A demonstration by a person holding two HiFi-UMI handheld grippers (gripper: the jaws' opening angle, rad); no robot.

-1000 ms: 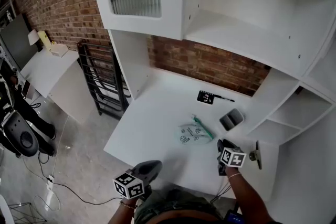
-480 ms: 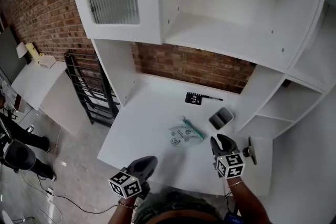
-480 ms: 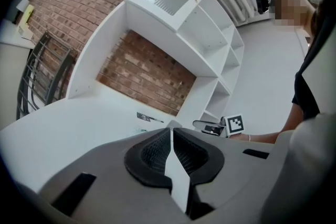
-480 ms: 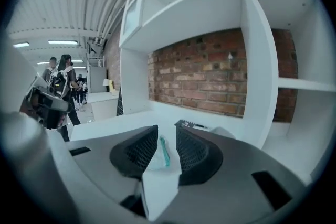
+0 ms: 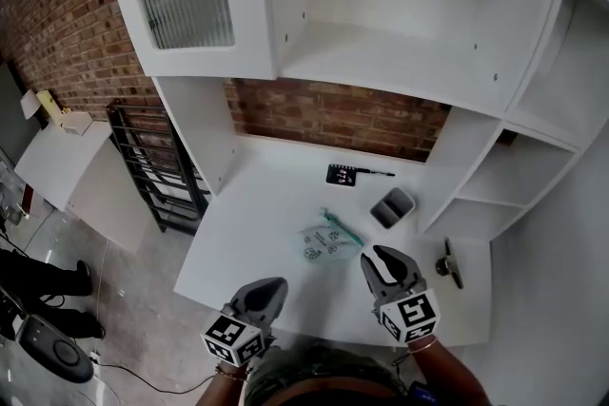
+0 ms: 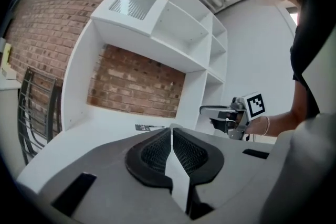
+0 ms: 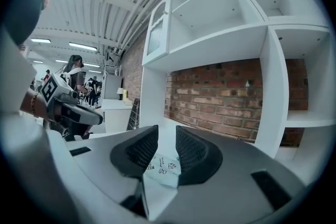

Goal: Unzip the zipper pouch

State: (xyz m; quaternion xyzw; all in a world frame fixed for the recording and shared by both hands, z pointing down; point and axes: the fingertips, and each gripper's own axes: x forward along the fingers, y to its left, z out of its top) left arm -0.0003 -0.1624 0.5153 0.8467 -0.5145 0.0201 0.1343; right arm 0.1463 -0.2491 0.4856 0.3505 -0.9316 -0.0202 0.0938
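Pouch laid mid-table, left tongs held shut, empty, at near edge, right tongs held slightly parted, nothing gripped

Left tongs together, right tongs apart

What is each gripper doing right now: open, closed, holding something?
Left gripper: closed, holding nothing.
Right gripper: slightly open, holding nothing; the zipper pouch lies on the desk.

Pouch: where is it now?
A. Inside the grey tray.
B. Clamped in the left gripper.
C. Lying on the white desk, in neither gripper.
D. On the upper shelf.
C: the pouch lies flat on the desk, beyond the left gripper and right gripper, touching neither.
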